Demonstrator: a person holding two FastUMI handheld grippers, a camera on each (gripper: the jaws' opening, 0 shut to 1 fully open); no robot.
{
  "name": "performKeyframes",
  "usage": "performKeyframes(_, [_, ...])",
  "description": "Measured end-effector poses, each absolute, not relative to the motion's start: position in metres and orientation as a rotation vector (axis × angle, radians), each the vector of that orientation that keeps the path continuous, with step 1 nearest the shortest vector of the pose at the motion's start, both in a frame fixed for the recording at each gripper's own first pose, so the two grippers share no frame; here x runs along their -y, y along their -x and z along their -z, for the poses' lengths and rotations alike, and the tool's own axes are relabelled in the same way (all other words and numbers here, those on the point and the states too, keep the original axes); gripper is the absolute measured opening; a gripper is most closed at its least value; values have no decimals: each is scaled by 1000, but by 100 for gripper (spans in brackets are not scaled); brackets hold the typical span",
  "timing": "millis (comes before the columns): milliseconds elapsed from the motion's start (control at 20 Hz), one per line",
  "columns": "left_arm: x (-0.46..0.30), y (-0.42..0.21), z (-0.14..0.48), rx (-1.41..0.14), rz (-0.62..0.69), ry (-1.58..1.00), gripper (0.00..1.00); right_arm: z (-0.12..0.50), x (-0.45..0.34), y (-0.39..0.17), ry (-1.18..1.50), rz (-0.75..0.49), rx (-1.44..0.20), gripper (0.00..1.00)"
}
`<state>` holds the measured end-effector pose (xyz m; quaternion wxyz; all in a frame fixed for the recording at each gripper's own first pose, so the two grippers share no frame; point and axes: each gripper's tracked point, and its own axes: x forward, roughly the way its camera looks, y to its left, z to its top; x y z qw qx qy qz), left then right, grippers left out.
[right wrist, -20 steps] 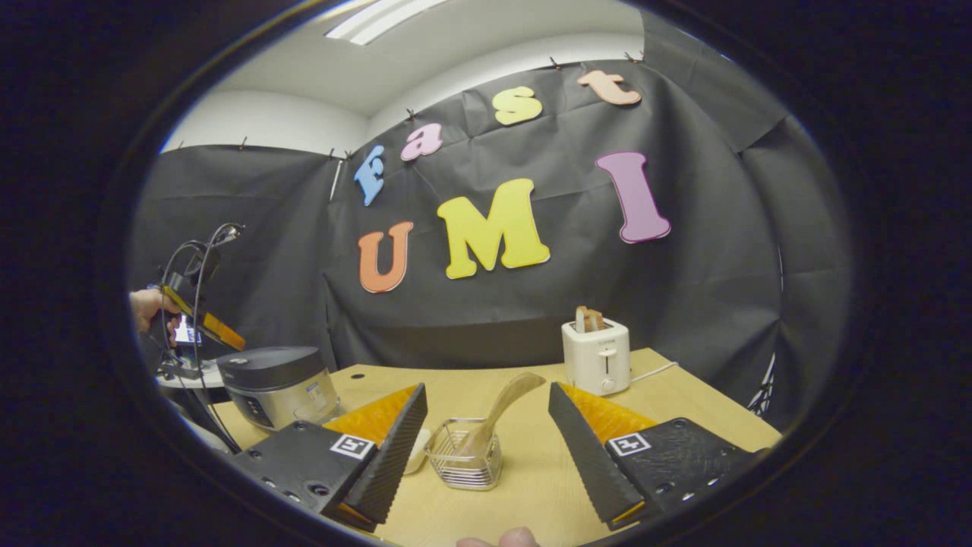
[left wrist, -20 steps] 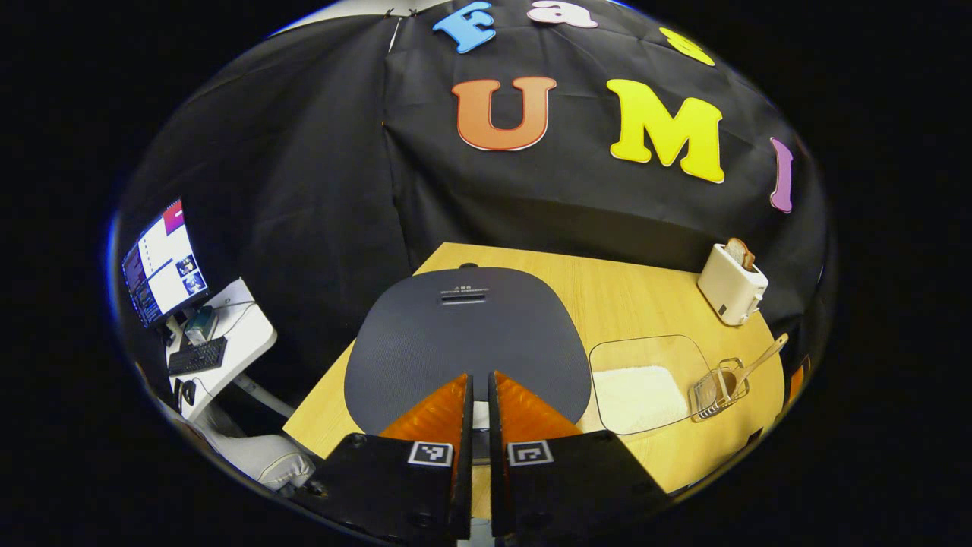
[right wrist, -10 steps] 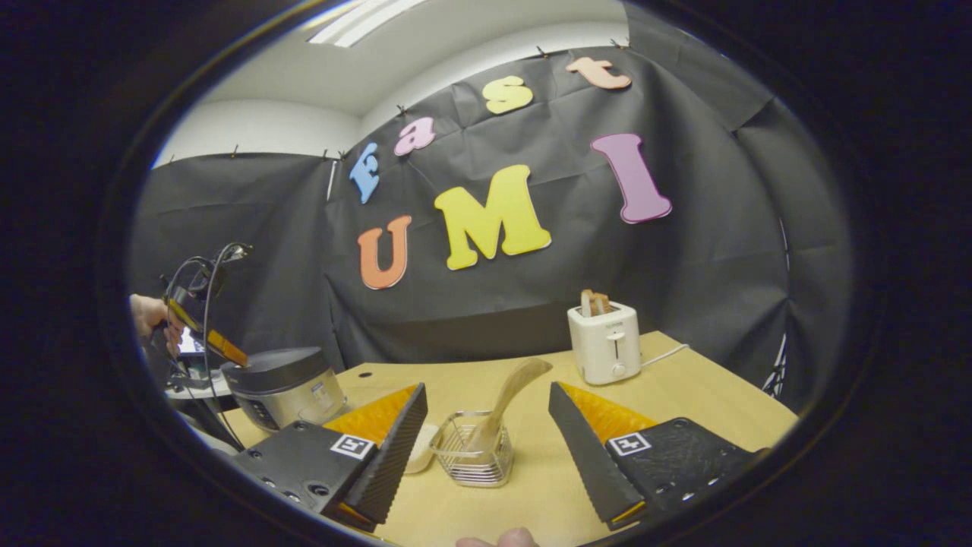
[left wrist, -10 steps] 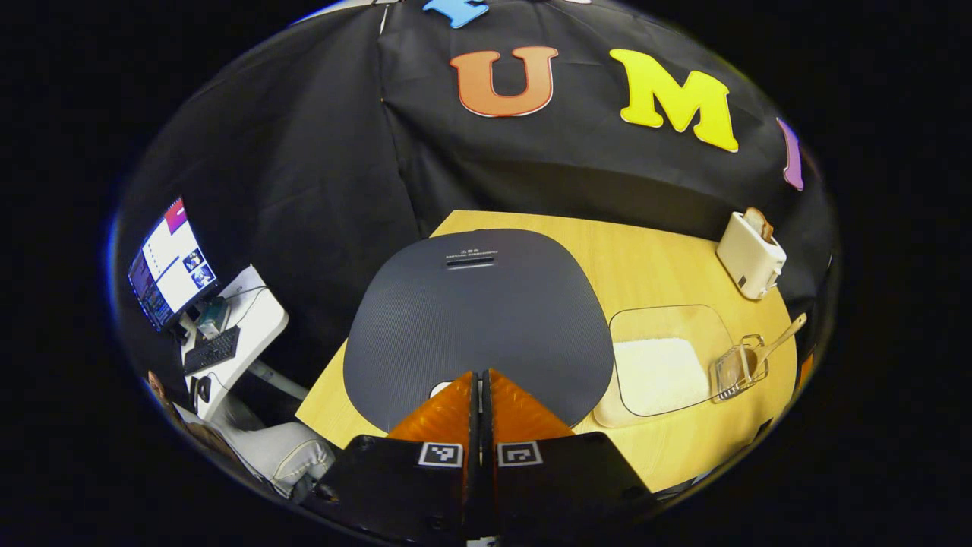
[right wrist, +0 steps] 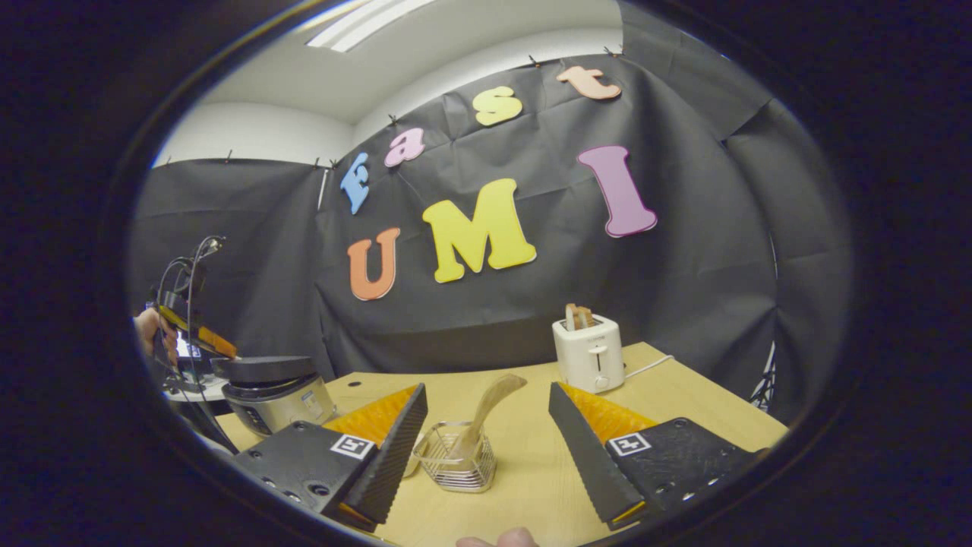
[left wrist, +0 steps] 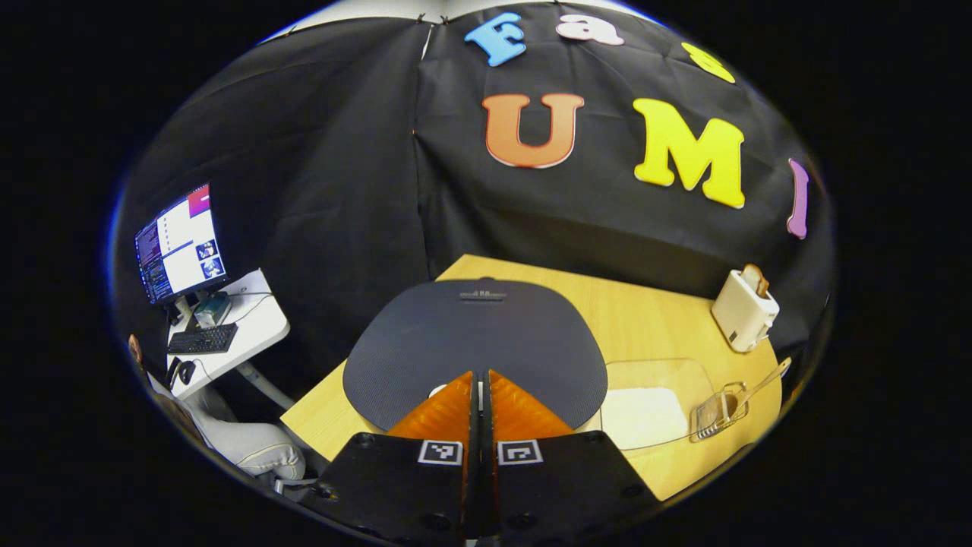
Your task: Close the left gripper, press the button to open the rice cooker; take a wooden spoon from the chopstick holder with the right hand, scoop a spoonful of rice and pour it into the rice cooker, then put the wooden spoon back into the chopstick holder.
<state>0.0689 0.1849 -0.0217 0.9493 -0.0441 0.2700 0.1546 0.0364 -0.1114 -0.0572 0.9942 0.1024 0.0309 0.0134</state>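
My left claw (left wrist: pixel 480 380) has its two fingers pressed together, with nothing between them, and it sits just above the front edge of the cooker (left wrist: pixel 474 342), where a small pale button (left wrist: pixel 440 390) shows beside the tips. In the right gripper view the lid (right wrist: pixel 262 369) seems lifted a little from the body, so I judge that the press is done or nearly done, but the cooker is not fully open.

My right claw (right wrist: pixel 486 425) is wide apart and holds nothing. It hovers near the holder (right wrist: pixel 456 456) on the desk (right wrist: pixel 683 418), and the spoon (right wrist: pixel 486 414) stands tilted inside it, untouched. The rice (left wrist: pixel 642 418) lies in a clear tray between the cooker and the holder.

So taking the spoon, scooping, pouring and returning it are all left to do.
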Motion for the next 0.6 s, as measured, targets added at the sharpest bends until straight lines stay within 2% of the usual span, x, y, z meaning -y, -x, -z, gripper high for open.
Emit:
performKeyframes(100, [-186, -75, -6, -458, -307, 22, 6, 54, 113, -34, -212, -22, -59, 95])
performKeyframes(150, [-185, -79, -18, -429, -304, -13, 22, 53, 113, -33, -211, -22, -56, 91])
performKeyframes(200, [-190, -81, -29, -399, -331, -47, 36, 50, 113, -31, -208, -20, -51, 96])
performKeyframes(250, [-194, -84, -40, -353, -357, -73, 44, 50, 113, -31, -202, -19, -47, 95])
performKeyframes(300, [-198, -85, -51, -306, -388, -81, 60, 49, 112, -30, -194, -18, -49, 91])
performKeyframes(350, [-198, -85, -59, -263, -401, -73, 84, 50, 111, -28, -185, -15, -51, 91])
performKeyframes(400, [-197, -86, -67, -219, -398, -61, 85, 50, 113, -27, -177, -8, -51, 95])
performKeyframes(450, [-194, -85, -72, -200, -383, -45, 96, 51, 114, -26, -169, -2, -51, 95])
performKeyframes(500, [-187, -80, -74, -192, -369, -34, 93, 52, 115, -26, -163, 3, -55, 95])
performKeyframes(600, [-181, -72, -75, -181, -354, -37, 99, 52, 115, -27, -160, 8, -60, 95])
